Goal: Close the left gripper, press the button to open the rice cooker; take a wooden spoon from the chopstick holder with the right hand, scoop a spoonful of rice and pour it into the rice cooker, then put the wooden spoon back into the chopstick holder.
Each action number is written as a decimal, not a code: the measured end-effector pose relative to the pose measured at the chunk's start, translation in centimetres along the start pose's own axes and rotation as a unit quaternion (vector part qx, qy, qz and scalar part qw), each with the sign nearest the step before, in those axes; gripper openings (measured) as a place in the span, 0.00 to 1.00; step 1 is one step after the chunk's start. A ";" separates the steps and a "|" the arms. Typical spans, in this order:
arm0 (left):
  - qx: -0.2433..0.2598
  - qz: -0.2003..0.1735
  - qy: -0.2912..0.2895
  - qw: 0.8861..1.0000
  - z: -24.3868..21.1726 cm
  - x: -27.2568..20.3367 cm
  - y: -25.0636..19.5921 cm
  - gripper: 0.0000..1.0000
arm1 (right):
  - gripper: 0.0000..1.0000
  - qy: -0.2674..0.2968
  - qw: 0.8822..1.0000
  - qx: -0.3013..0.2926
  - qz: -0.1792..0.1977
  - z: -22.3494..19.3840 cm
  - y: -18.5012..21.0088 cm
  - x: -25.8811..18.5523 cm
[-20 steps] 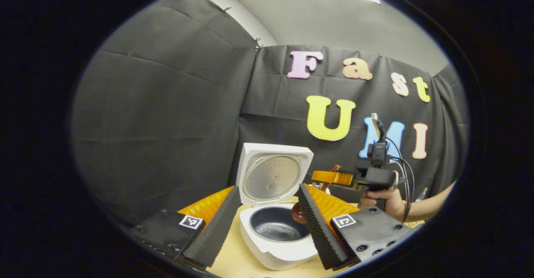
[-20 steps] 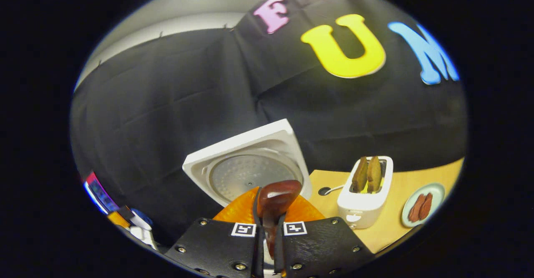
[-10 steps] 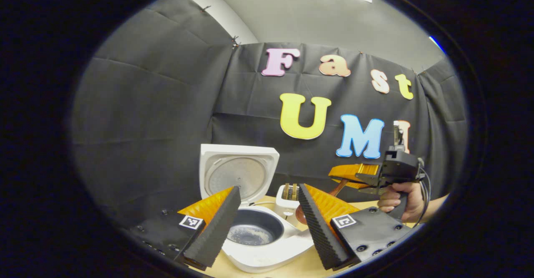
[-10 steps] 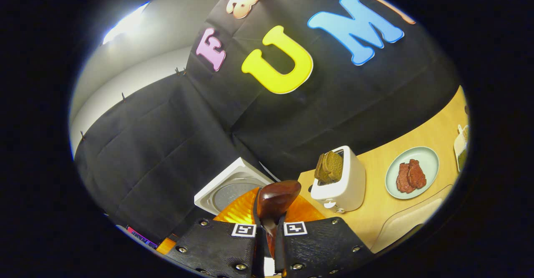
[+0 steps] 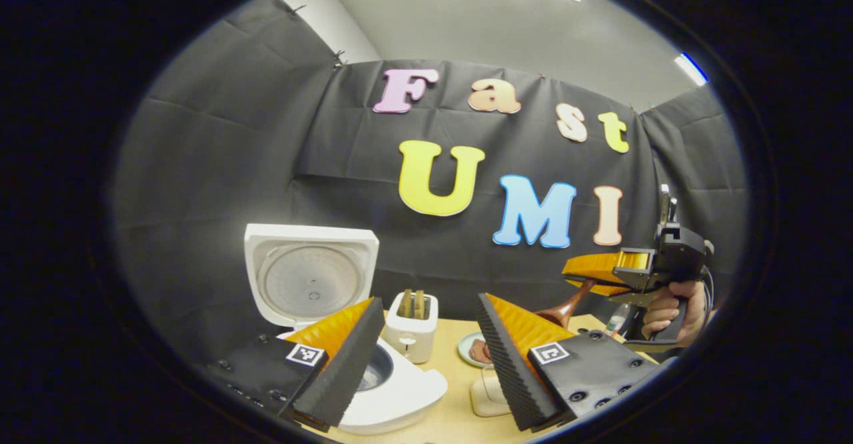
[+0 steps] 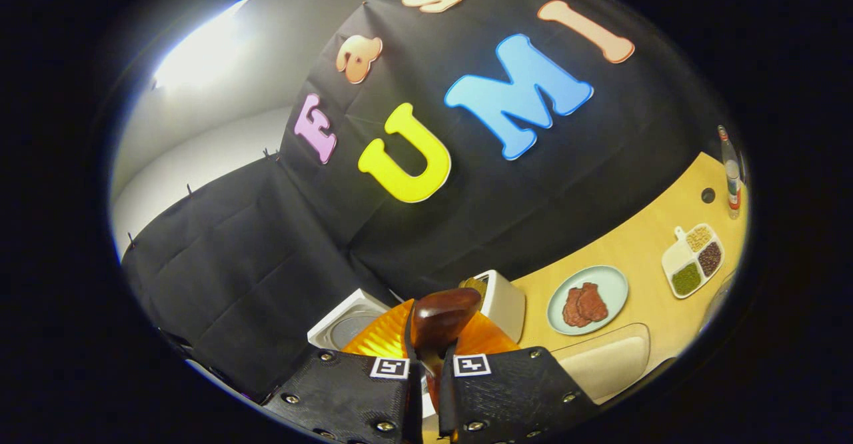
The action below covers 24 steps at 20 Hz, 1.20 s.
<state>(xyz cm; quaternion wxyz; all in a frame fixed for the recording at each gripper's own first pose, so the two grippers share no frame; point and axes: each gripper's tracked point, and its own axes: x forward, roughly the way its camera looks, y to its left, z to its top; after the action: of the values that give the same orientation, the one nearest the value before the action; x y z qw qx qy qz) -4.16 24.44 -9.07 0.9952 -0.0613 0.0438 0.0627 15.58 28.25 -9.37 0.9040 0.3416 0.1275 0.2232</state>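
The white rice cooker (image 5: pixel 400 391) stands open on the table, its lid (image 5: pixel 310 277) upright, low on the left of the left gripper view. My left gripper (image 5: pixel 428 324) hangs open just right of it with nothing between its fingers. Far right, a hand (image 5: pixel 666 307) holds my right gripper (image 5: pixel 603 274) above the table, with the wooden spoon (image 5: pixel 566 307) slanting down from it. In the right gripper view my right gripper (image 6: pixel 430 357) is shut on the wooden spoon (image 6: pixel 443 311), whose dark bowl sticks up between the fingers. The cooker lid (image 6: pixel 346 321) peeks out behind them.
A white toaster (image 5: pixel 411 327) with bread stands behind the cooker, beside a plate of meat (image 6: pixel 586 297). A divided dish of grains (image 6: pixel 693 261) and a bottle (image 6: pixel 732 177) sit farther right on the wooden table (image 6: pixel 640 251). A pale tray (image 6: pixel 600 357) lies near the front.
My right gripper has carried the spoon to the right, away from the cooker, and its view has rolled toward the plate and dishes. The left gripper view has swung right; the cooker now sits at its left.
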 end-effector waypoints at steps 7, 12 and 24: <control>0.013 -0.042 0.003 0.999 -0.1 1.0 -5.0 0.97 | 0.10 -0.057 0.994 -0.017 -0.090 5.6 -8.5 -6.5; 0.018 -0.068 0.013 0.997 -0.5 1.9 -7.8 0.97 | 0.10 -0.095 0.982 -0.031 -0.163 8.3 -14.1 -11.0; 0.036 -0.072 0.027 0.996 -1.2 3.4 -10.4 0.96 | 0.10 -0.103 0.939 -0.059 -0.324 9.9 -27.8 -15.9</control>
<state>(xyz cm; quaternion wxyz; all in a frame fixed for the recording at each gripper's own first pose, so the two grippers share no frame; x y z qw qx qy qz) 0.41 14.44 -9.41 0.9971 -0.0302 0.0684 -0.0125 14.33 -3.66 -19.65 0.9541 0.2491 0.1238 -0.1108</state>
